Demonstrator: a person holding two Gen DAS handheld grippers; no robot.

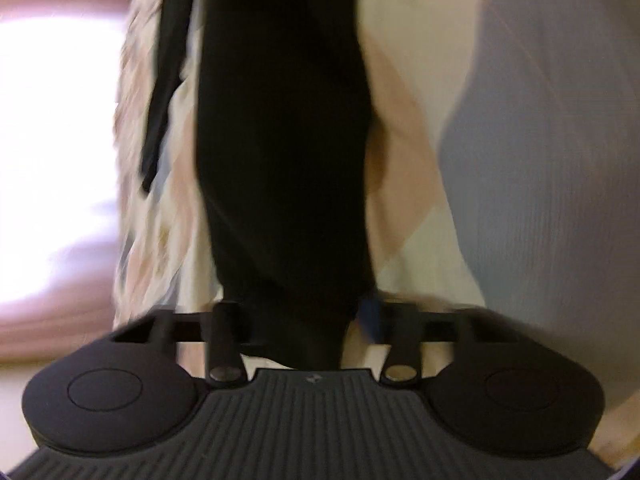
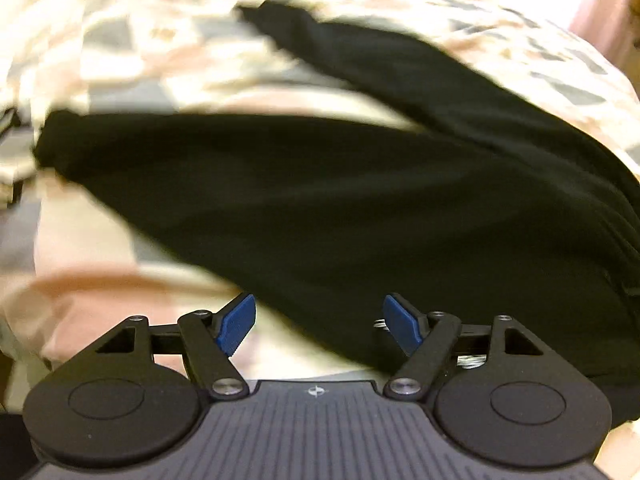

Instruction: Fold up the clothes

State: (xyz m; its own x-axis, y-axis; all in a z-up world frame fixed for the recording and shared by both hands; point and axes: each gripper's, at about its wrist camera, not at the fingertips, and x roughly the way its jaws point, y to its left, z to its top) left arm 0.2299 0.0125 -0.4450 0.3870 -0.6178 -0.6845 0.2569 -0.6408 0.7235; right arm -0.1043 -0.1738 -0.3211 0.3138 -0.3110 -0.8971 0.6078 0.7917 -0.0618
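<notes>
Black garment (image 1: 280, 128): pinched at one end between the jaws of the left hand-held gripper (image 1: 298, 344), the cloth running away from the jaws as a long dark band, with a thin strip (image 1: 166, 80), perhaps a sleeve or strap, trailing beside it. Grip judged firm, though the pads are hidden by the fabric.

Right hand-held gripper (image 2: 318, 322): blue pads (image 2: 236, 326) spread wide, nothing between them; the garment's lower edge lies just beyond and partly under the far-side pad. Heavy motion blur is noted in both views.

Garment is spread loosely across a patterned bedspread (image 2: 160, 52) in cream, pink and grey; bunched and slanted, no clean fold line is seen. Folding judged early: one end gripped, second end not yet taken, no fold laid.

Room: open bedspread is seen on both sides of the cloth. A pale grey ribbed fabric (image 1: 552, 200) borders one side in the left wrist view; the bed's edge and bright floor (image 1: 52, 160) lie on the other.
</notes>
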